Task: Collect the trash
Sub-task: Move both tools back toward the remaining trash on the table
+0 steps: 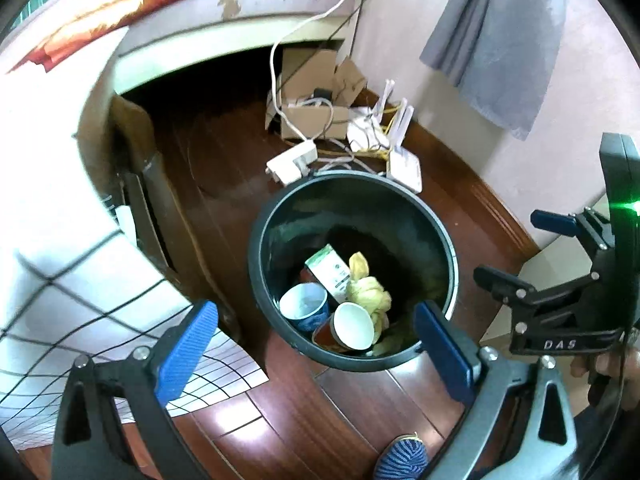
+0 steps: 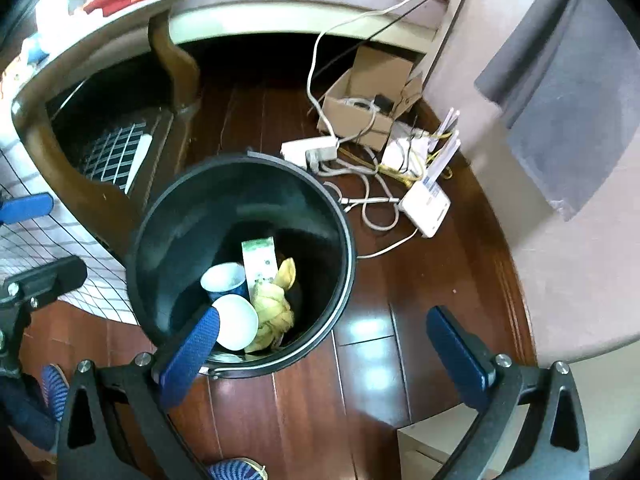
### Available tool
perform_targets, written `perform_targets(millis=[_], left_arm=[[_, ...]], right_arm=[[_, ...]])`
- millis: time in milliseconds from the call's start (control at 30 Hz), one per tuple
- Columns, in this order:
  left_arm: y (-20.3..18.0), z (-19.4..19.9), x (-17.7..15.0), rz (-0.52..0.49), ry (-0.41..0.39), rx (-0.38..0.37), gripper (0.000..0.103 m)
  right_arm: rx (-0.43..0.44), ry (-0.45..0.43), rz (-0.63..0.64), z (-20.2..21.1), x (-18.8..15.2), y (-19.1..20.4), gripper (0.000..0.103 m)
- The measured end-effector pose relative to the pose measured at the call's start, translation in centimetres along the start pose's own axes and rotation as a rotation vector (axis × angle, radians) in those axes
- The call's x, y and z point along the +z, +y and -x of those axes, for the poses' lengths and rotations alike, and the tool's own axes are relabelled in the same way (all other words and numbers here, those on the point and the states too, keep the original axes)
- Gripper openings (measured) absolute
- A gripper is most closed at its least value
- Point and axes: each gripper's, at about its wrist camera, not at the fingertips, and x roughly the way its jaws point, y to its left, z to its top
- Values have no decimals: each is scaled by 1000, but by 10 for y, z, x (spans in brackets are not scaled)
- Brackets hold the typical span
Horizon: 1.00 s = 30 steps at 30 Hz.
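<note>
Both my claws, left gripper (image 1: pixel 316 350) and right gripper (image 2: pixel 324 350), gape wide, empty, above the black bin (image 1: pixel 256 264) so its cups (image 1: pixel 354 330), carton and yellow wrapper lie inside.

Wood floor (image 2: pixel 304 420): black bin (image 2: pixel 152 240) (upright), cardboard box (image 2: pixel 352 116), router (image 2: pixel 426 204), cables.

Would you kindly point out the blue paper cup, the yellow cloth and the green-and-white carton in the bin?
blue paper cup (image 1: pixel 303 305): left wrist view, white inside.
yellow cloth (image 1: pixel 369 290): left wrist view, knotted middle.
green-and-white carton (image 2: pixel 260 262): right wrist view, printed face.
</note>
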Motion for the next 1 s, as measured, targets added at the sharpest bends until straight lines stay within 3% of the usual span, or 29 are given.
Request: perform_targets(millis=[300, 533, 1000], left_arm=[[3, 62, 3, 7, -115, 15, 100], [26, 104, 7, 38, -204, 62, 100], [109, 163, -7, 183, -333, 197, 100]], right_arm=[[-3, -149, -98, 76, 13, 3, 103], [26, -292, -127, 124, 32, 29, 103], [159, -467, -41, 159, 83, 116, 103]])
